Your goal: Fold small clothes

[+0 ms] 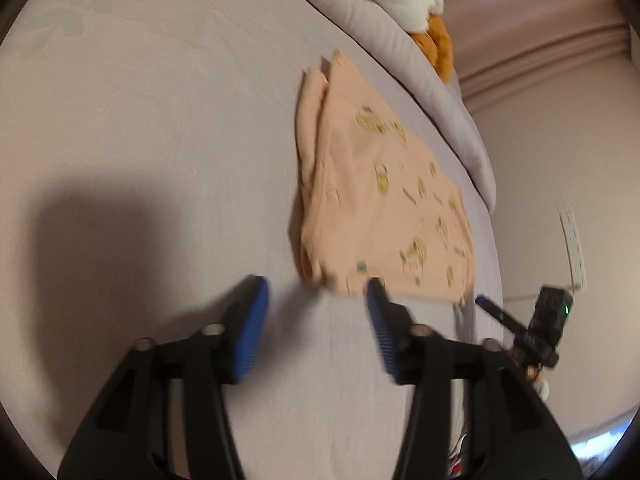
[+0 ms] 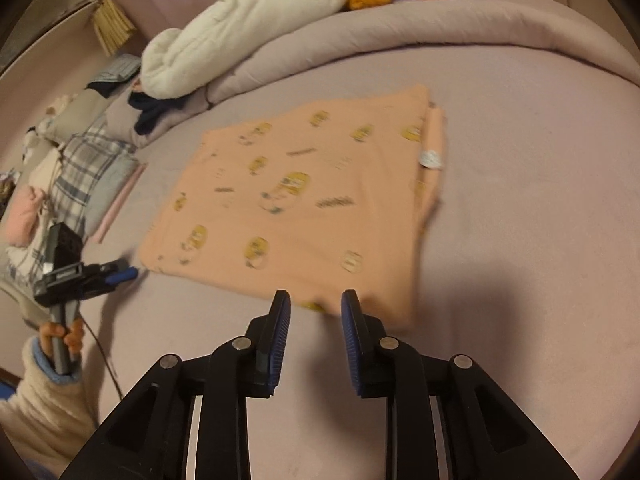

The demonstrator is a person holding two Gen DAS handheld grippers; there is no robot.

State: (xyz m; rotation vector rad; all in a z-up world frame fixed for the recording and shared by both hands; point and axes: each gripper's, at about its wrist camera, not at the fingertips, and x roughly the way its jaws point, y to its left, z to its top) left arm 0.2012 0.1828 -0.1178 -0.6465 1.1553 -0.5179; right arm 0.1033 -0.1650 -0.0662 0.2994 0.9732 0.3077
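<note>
From the left wrist we see the left gripper [image 1: 316, 294] spread wide and empty above the lilac bedsheet [image 1: 160, 128], the peach printed garment [image 1: 380, 200] lying folded just ahead, right of centre.

From the right wrist, the right gripper [image 2: 315, 304] (blue pads parted, nothing between them) hovers at the garment's near edge; a rolled duvet [image 2: 400, 36] lies beyond.

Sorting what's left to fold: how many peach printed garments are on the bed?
1: the peach garment lies folded flat mid-bed on the sheet, just ahead of both open grippers. More could hide in the pile at the left.
</note>
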